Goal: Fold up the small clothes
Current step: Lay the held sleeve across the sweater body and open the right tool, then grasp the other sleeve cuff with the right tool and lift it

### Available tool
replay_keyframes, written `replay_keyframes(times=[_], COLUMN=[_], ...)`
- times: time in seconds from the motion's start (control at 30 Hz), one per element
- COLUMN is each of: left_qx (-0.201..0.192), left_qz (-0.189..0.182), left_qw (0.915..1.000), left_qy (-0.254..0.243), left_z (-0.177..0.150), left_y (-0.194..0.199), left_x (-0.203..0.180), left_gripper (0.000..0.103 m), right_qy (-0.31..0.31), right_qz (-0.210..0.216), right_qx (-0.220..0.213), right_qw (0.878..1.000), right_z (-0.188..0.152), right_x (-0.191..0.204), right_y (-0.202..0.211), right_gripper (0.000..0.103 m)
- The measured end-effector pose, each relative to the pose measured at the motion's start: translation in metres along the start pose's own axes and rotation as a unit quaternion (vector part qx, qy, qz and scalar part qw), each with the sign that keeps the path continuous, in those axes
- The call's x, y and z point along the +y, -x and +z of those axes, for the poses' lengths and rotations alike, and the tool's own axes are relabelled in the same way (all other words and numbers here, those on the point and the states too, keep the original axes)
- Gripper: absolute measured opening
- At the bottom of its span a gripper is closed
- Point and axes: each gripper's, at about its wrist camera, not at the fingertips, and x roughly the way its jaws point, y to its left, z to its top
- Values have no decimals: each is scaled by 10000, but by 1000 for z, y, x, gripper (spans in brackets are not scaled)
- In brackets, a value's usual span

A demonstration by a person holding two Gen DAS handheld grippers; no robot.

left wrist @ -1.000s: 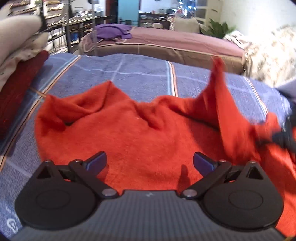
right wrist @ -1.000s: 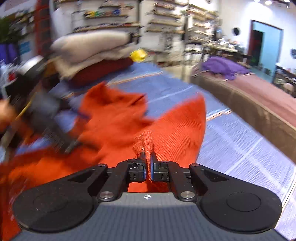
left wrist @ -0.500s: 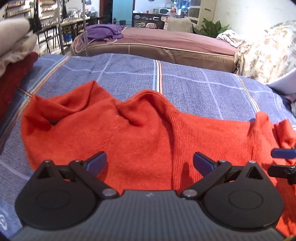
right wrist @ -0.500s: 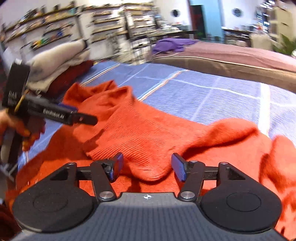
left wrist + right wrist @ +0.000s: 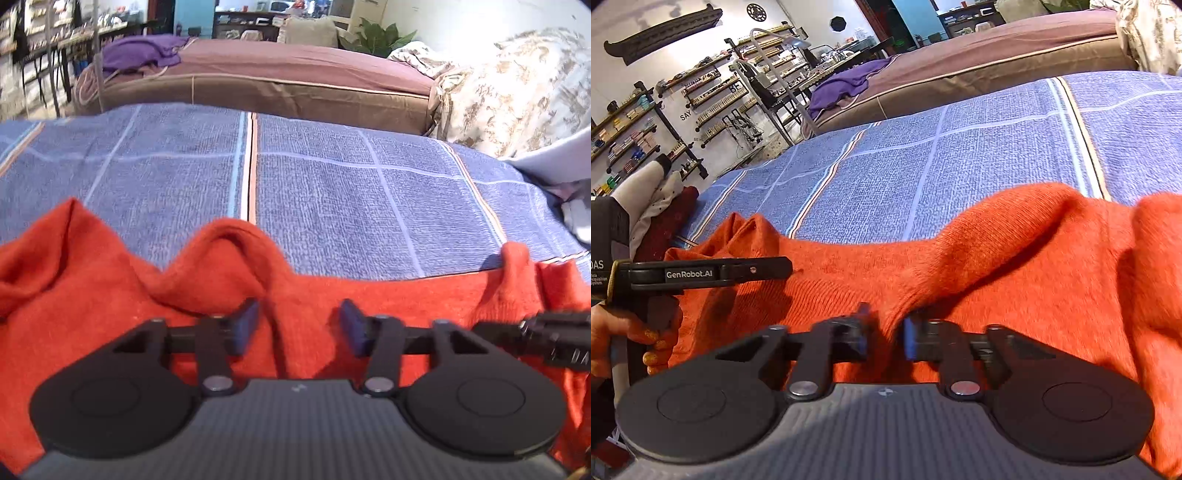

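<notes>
The orange sweater (image 5: 110, 332) lies with its long axis crosswise before both claws on the blue checked bedspread (image 5: 332, 192), directly under them. Since a second ago its lifted corner has dropped flat. The left gripper (image 5: 297, 325) has just been closing, jaws apart astride a ridge; the right gripper (image 5: 886, 334), also just closing, pinches a fold.

Item count: one orange knit sweater (image 5: 406, 299); one blue checked blanket (image 5: 332, 192); two handheld grippers, left gripper (image 5: 297, 326) and right gripper (image 5: 885, 334); one purple cloth (image 5: 144, 51); one potted plant (image 5: 380, 37).
</notes>
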Motion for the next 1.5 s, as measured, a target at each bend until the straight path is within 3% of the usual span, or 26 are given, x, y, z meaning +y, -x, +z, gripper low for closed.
replay_keyframes(times=[0.03, 0.1, 0.17, 0.23, 0.33, 0.5, 0.57, 0.6, 0.63, 0.7, 0.77, 0.8, 0.87, 0.93, 1.0, 1.07, 1.17, 1.27, 1.33, 1.43, 1.5], left_qx=[-94, -274, -390, -517, -481, -757, -679, -582, -522, -627, -906, -1009, -811, -499, -343, -173, -217, -107, -35, 106, -28], left_qz=[-30, -323, -140, 238, 538, 837, 952, 1054, 1104, 1005, 880, 850, 596, 294, 36, 156, 472, 570, 744, 728, 710], left_qw=[9999, 9978, 9963, 9978, 9970, 9921, 9908, 9912, 9920, 9927, 9908, 9903, 9949, 9975, 9971, 9952, 9924, 9898, 9879, 9906, 9913], left_qy=[23, 509, 752, 334, 265, -545, -682, -554, -311, 221, 478, 439, -8, -414, -681, -948, -1117, -1305, -1364, -1149, -1106], left_z=[5, 15, 28, 37, 40, 38, 43, 46, 47, 45, 36, 29, 15, -2, -18, -32, -48, -45, -44, -40, -48], left_y=[-1, -2, -8, -18, -42, -63, -61, -59, -53, -33, -5, 7, 21, 25, 25, 14, 1, 1, 0, 17, 40], left_x=[3, 18, 27, 22, 18, 9, 6, 9, 15, 29, 32, 28, 9, -15, -34, -50, -55, -61, -60, -54, -58], left_gripper=[10, 9, 9, 9, 12, 14, 25, 50, 65, 66, 69, 71, 70, 58, 52, 50, 53, 55, 77, 81, 84], right_qy=[77, 232, 443, 621, 711, 901, 746, 614, 500, 377, 509, 624, 905, 1370, 1960, 2316, 2047, 2018, 2036, 1760, 1575], right_qz=[-17, -26, -207, -386, -574, -759, -703, -694, -735, -913, -1120, -1210, -1185, -890, -730, -762, -1167, -1320, -1393, -1374, -1308], right_qx=[-71, -331, -599, -689, -616, -451, -527, -529, -506, -585, -845, -974, -1009, -842, -620, -473, 9, -115, -57, -131, -463], right_qw=[9999, 9992, 9970, 9949, 9939, 9920, 9933, 9943, 9948, 9934, 9888, 9859, 9837, 9830, 9759, 9687, 9718, 9704, 9691, 9747, 9777], right_z=[4, 18, 34, 53, 65, 51, 49, 48, 48, 50, 45, 40, 28, 12, -7, -24, -37, -41, -44, -44, -49], right_x=[1, -1, -1, -4, -10, -21, -25, -24, -24, -20, -9, -4, 9, 23, 41, 51, 40, 36, 43, 48, 52], right_y=[0, 3, 3, -8, -26, -55, -50, -45, -40, -26, -6, 4, 18, 21, 19, 15, -1, 3, 6, 16, 35], right_gripper=[16, 13, 13, 13, 13, 10, 11, 21, 29, 61, 81, 85, 81, 70, 48, 41, 40, 39, 43, 46, 51])
